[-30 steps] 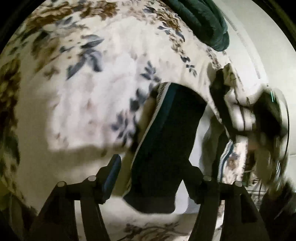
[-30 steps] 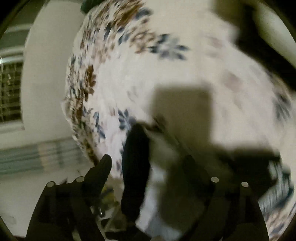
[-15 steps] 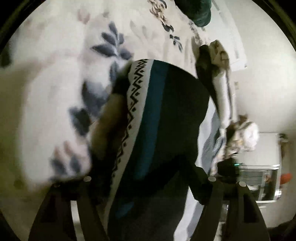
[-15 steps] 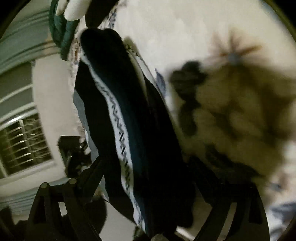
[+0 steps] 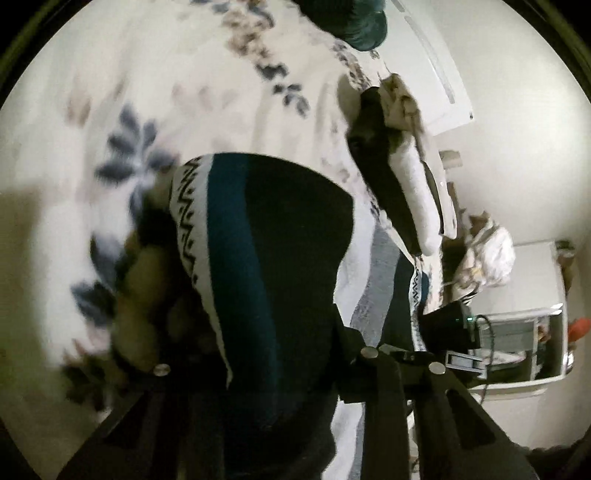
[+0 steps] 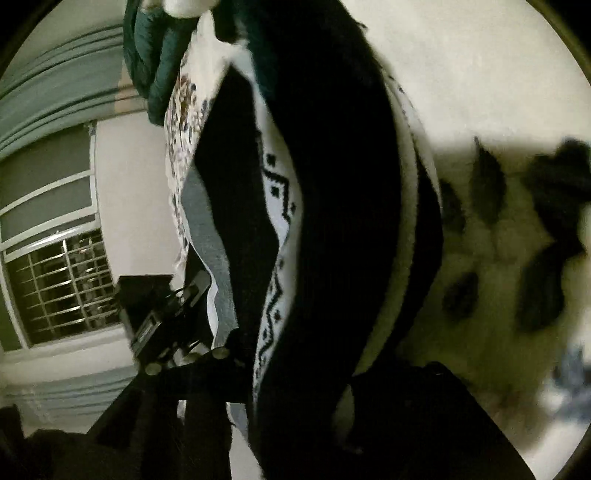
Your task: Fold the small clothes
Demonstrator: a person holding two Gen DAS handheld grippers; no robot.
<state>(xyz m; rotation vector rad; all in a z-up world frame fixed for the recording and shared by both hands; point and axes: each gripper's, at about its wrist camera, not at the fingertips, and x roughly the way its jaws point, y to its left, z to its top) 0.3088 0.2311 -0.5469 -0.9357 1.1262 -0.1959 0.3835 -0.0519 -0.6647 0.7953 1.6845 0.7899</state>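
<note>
Left wrist: both tools clamp the dark garment (image 5: 288, 258).

Both views sit very close over the floral bedspread (image 5: 229, 92), each looking forward and downward along its own gripper's fingers. The left wrist camera faces across the bedspread toward a white wall, with the dark knit garment (image 5: 280, 258) filling the middle and a green bundle (image 5: 364, 27) at the bedspread's far edge. The right wrist camera sits nearer still — the garment (image 6: 332, 184) blocks most of its centre — and looks past the bedspread's (image 6: 480, 74) edge to a barred window (image 6: 62, 288). The views share the garment, the bedspread and the green bundle (image 6: 155, 55); the left view also catches the right gripper (image 5: 448, 325) beside the bedspread.
</note>
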